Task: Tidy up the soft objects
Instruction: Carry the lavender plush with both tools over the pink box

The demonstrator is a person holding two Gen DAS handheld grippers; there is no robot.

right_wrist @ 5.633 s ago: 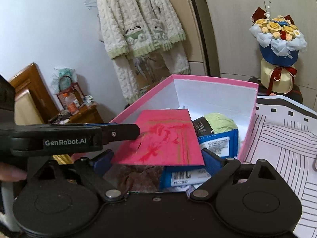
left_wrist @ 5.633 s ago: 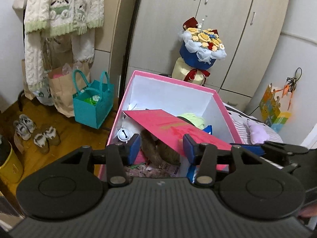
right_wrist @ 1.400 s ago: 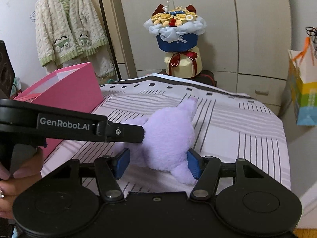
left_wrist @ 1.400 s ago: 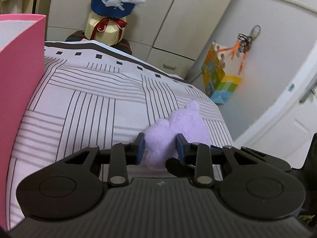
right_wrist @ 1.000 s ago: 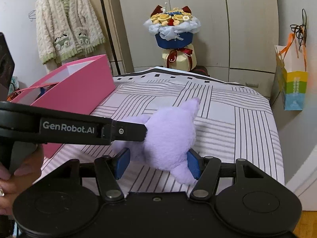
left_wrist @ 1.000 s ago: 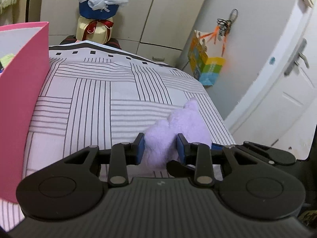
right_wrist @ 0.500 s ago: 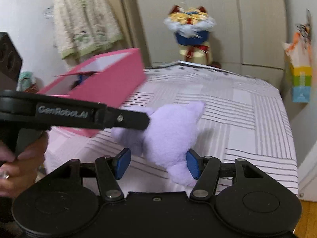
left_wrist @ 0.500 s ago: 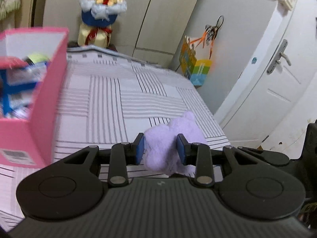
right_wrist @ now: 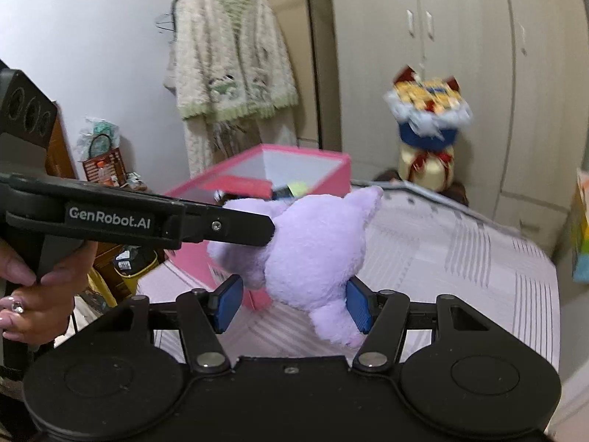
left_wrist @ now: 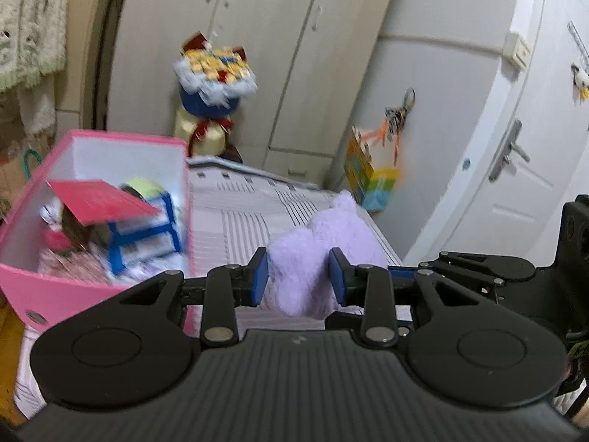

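1. Left wrist view shows the left gripper (left_wrist: pixel 298 276) squeezing the purple plush toy (left_wrist: pixel 320 254) between its two blue pads.
2. Right wrist view shows the right gripper (right_wrist: pixel 291 300) with its blue pads on both sides of the same toy (right_wrist: pixel 313 243). The right pad touches the fur. The left pad looks just beside it, so this gripper is clenched only loosely, if at all.
3. The toy is up in the air, above the striped bed (right_wrist: pixel 460 258). It is near the pink box (right_wrist: pixel 305 169) but not in it.
4. I think the step in hand is carrying the toy to the box. The pictures are blurry, so things seem to be moving fast.
5. Next, the toy needs to go over the open top of the box and then down inside. Both grippers would have to let go there.
6. The box is already quite full. A red card (left_wrist: pixel 99 199) and a blue packet (left_wrist: pixel 143 235) sit in it. The toy may need a soft push to fit.
7. Only the left wrist view looks down into the box, and shows the white door (left_wrist: pixel 515 154).
8. Only the right wrist view shows the person's left hand (right_wrist: pixel 33 294), the fuzzy cardigan (right_wrist: pixel 232 62) on a hanger, and the whole toy from the side.
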